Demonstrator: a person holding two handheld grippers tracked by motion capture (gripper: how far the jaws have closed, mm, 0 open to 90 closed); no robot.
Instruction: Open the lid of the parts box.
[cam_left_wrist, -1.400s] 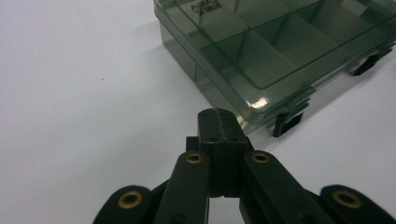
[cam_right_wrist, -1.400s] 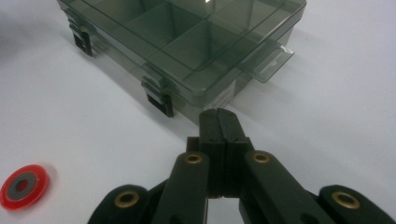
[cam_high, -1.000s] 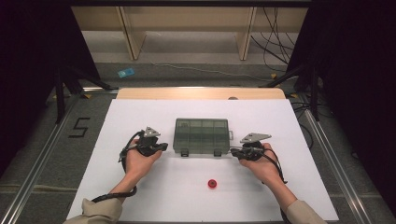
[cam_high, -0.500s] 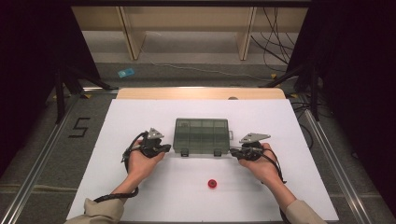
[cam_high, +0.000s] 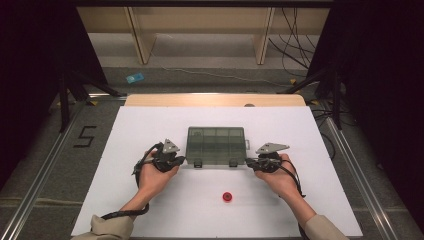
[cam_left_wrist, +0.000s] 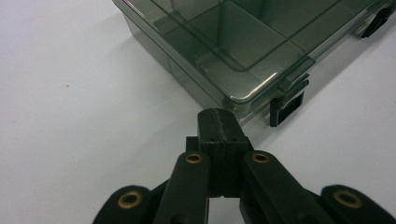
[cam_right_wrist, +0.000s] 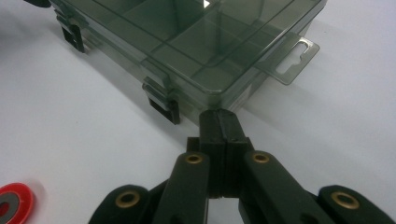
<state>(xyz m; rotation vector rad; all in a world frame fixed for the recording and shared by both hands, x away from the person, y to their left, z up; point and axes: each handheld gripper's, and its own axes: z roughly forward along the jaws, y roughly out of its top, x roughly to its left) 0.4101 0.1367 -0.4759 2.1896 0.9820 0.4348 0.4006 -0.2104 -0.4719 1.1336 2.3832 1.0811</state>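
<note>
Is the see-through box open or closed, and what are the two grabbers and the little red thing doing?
Compartment box: lid down, both front latches fastened, flat on the table.
Left gripper: jaws shut, holding nothing, tip at the box's near left corner.
Right gripper: jaws shut, holding nothing, tip at the box's near right corner.
Red ring: lying flat on the table, apart from the box, untouched.
</note>
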